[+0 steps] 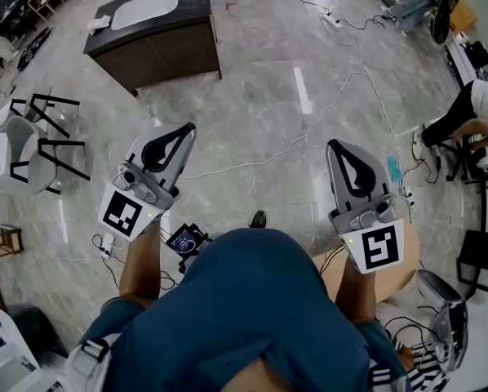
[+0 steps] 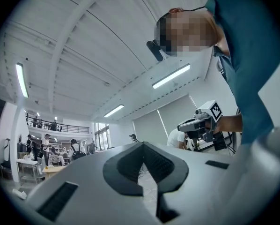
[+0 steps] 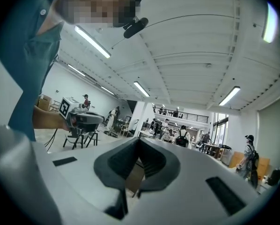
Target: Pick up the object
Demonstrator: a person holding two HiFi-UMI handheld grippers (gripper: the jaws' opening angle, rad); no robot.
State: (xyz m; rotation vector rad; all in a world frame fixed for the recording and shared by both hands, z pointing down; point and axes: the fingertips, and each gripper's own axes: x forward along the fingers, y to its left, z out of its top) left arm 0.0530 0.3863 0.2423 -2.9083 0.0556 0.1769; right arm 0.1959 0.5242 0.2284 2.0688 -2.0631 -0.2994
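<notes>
While you stand on the glossy grey marble floor (image 1: 309, 96), nothing lies within reach of either tool, and no view settles which thing you are meant to lift. The largest piece ahead is the dark brown cabinet with a white basin set into its top (image 1: 175, 51), up and to the left in the head view, its long side running roughly across your front. The left gripper (image 1: 187, 129) points towards it and is the nearer one. The right gripper (image 1: 335, 145) is well apart from it, aimed at bare floor and a thin white cable (image 1: 277, 147). Both pairs of jaws are clenched tip to tip with nothing between them. My guess for the target is the small white item on the cabinet's near left corner (image 1: 98, 24), which is too small to identify or to read its long axis.
</notes>
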